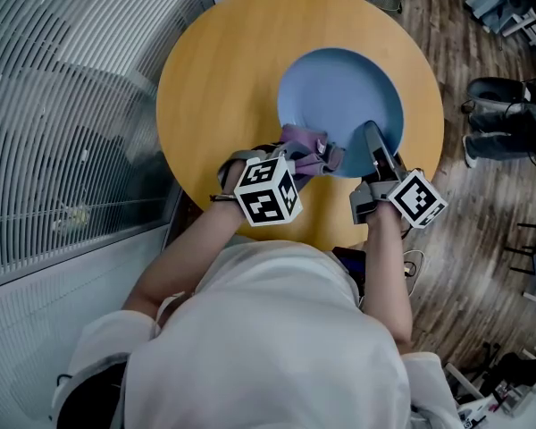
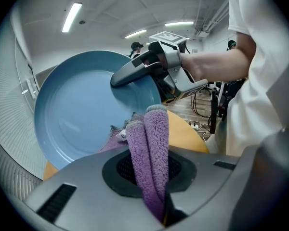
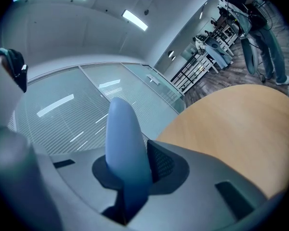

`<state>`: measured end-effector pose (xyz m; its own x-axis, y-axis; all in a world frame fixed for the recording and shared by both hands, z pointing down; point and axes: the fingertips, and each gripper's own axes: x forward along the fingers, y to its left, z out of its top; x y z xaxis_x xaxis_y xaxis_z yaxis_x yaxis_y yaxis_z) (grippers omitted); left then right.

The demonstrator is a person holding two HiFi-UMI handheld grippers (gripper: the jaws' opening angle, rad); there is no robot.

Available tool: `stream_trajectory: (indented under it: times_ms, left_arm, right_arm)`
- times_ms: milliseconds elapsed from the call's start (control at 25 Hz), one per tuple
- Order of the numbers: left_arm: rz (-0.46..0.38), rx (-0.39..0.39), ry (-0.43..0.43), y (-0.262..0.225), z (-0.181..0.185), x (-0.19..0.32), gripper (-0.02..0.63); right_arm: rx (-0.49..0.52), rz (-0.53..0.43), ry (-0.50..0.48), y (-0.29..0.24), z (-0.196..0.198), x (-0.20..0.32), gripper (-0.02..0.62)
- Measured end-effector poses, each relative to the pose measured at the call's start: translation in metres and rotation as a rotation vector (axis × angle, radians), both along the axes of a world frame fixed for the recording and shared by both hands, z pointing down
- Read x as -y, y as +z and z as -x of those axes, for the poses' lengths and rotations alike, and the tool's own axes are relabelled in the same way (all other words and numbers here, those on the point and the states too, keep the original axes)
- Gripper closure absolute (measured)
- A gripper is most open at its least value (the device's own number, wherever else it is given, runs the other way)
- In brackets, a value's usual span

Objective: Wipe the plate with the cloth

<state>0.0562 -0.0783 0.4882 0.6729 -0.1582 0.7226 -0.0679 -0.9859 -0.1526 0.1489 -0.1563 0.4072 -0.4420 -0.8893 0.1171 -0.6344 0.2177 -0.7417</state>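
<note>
A round, light-blue plate (image 1: 339,105) is lying over the middle of the wooden table (image 1: 223,79), its near rim being pinched. A fuzzy purple cloth (image 1: 308,150) is being held bunched and folded, resting against the plate's near-left edge.

Was walled at 9 o'clock by a glass wall (image 1: 62,123) with pale slatted blinds. Had a dark wood-plank floor (image 1: 447,34) from 12 through 5 o'clock around the round tan surface (image 1: 214,79). Was lit by ceiling strip lights (image 2: 72,17). Kept metal racks (image 3: 204,57) far off, cables (image 2: 198,125) on the floor.
</note>
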Motion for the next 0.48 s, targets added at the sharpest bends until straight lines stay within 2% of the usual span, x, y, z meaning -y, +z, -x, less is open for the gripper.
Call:
stream_trajectory:
  times_ms: [240, 480]
  left_arm:
    - [0.014, -0.033, 0.040, -0.011, -0.017, -0.012, 0.555]
    - [-0.011, -0.017, 0.080, -0.021, -0.030, -0.024, 0.555]
  right_arm:
    - [0.037, -0.007, 0.018, -0.001, -0.001, 0.000, 0.523]
    - [0.037, -0.005, 0.003, -0.004, 0.001, -0.003, 0.523]
